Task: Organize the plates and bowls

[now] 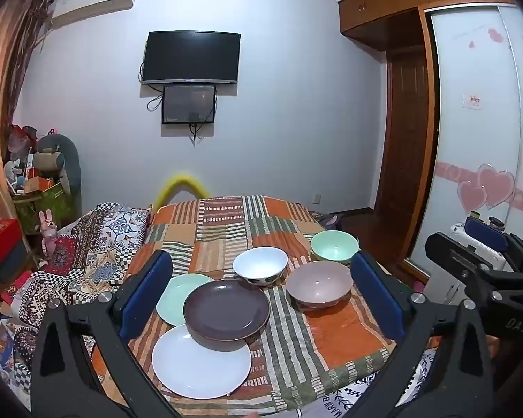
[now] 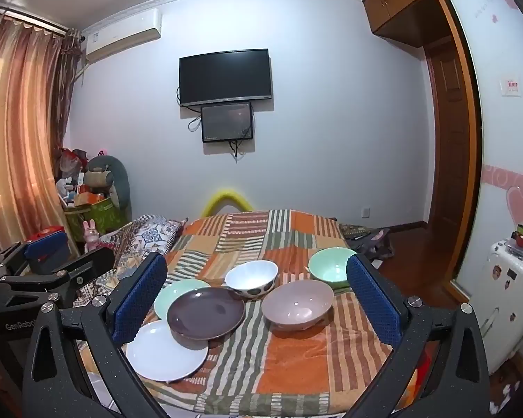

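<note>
Left wrist view: both tongs gaping, holding nothing, sorting not yet begun.
Next, probably: closing left tongs [image 1: 261,296] on brown plate [image 1: 226,308], centre frame.

Left gripper [image 1: 261,287] wide open, empty, above patchwork cloth [image 1: 331,334]; brown plate [image 1: 226,308] overlaps green plate [image 1: 172,296] and white plate [image 1: 195,365]; three bowls [image 1: 319,284] behind.

A dark television [image 1: 191,56] hangs above a smaller screen [image 1: 188,103] opposite the patchwork cloth [image 1: 334,327].
</note>
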`<state>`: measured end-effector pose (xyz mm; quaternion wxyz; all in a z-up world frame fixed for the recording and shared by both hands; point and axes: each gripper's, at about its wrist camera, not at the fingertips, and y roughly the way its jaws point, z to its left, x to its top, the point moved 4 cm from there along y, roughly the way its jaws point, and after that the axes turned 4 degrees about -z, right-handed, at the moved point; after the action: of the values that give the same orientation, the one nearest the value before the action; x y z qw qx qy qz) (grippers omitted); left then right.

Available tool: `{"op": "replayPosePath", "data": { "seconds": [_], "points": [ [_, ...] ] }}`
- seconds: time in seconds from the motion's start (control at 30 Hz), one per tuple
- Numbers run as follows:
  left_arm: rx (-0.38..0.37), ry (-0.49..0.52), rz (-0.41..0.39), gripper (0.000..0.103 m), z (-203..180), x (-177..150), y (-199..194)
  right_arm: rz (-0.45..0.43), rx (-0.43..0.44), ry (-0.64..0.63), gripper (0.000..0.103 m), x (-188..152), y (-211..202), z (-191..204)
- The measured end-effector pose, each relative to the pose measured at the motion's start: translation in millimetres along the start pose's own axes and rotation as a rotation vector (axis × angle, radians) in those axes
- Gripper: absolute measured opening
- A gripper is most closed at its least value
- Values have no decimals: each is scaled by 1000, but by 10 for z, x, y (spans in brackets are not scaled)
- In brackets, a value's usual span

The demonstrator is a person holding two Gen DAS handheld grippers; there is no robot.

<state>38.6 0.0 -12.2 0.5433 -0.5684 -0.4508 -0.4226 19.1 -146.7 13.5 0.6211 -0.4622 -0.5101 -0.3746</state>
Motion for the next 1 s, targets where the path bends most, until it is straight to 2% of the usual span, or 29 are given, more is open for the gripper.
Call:
{"op": "replayPosePath", "data": {
  "seconds": [0.03, 0.37, 1.0],
  "points": [
    [1, -1, -24, 103, 4, 5, -18, 1, 0, 2, 103, -5, 5, -2],
    [3, 0, -30, 103, 12, 45, -12, -7, 6, -1, 103, 90, -32, -1],
    [13, -16, -28, 103, 59, 17, 6, -16, 12, -4, 103, 46, -19, 17]
  ]
}}
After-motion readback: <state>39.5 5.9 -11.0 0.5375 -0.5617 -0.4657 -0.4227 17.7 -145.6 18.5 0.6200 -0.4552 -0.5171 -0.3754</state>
